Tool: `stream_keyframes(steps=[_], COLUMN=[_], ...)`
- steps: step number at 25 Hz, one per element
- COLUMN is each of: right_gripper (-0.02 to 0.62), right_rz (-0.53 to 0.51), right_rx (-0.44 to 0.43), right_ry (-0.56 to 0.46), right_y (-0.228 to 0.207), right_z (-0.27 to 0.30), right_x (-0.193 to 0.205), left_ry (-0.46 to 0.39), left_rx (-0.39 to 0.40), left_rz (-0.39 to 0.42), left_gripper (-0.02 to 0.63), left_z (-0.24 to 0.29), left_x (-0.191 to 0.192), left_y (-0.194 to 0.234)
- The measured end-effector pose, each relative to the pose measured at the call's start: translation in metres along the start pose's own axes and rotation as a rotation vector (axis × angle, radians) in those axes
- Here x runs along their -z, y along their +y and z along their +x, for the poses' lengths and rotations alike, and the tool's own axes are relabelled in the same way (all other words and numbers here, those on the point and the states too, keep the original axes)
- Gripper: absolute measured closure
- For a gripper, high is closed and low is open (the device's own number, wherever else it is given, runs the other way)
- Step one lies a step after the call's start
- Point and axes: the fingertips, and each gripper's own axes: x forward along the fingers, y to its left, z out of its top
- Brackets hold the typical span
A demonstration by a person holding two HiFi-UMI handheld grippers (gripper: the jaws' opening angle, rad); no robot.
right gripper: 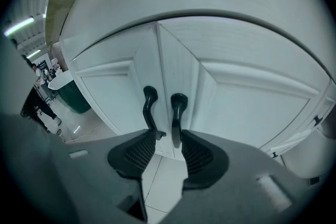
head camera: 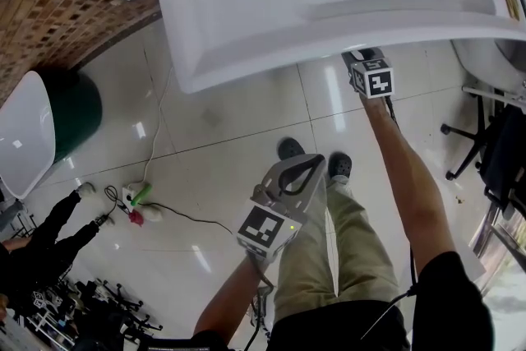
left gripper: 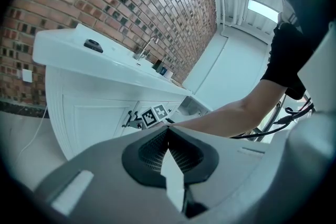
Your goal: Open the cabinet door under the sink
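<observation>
The right hand-held gripper (right gripper: pixel 168 136) had its jaws spread, close in front of the two cabinet doors (right gripper: pixel 110 94). The right handle (right gripper: pixel 177 110) ran down into the gap between the jaws. Whether a pad touched it could not be told. The left handle (right gripper: pixel 149 105) stood just beyond the left jaw's tip, its foot hidden behind that jaw. The gripper's own body covered the bottoms of both doors, and the view's round edge cut off their outer sides.

In the head view the desk (head camera: pixel 288 20) overhung this gripper. Only its marker cube (head camera: pixel 371 80) showed below the edge, while its jaws, the doors and the handles were all hidden.

The left hand-held gripper (left gripper: pixel 168 131) had its jaws pressed together on nothing, well back from the cabinet. Its body filled the lower half of its view. Beyond it a faucet (left gripper: pixel 148 45) rose from the desk, but the basin was out of sight, so which door lay under the sink could not be told.
</observation>
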Motion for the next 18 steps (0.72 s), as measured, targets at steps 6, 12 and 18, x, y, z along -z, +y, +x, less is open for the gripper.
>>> stream_keyframes(steps=[6,12,18], right_gripper=[0.454,0.454,0.495], right_rz=[0.0,-0.009,0.0], right_rx=[0.013,0.01,0.038], right_ry=[-0.008,0.001,0.018], right_y=[-0.003,-0.003,-0.009], right_z=[0.003,0.004,0.0], right_x=[0.0,-0.001,0.007], left_ry=[-0.002,-0.005,0.001], left_rx=[-0.014,-0.011,-0.003], left_rz=[-0.005,-0.013,-0.02], left_gripper=[0.589,0.589,0.589], left_z=[-0.007,-0.007,-0.009], left_x=[-0.002,-0.002,0.001], left_y=[0.011,0.012,0.008])
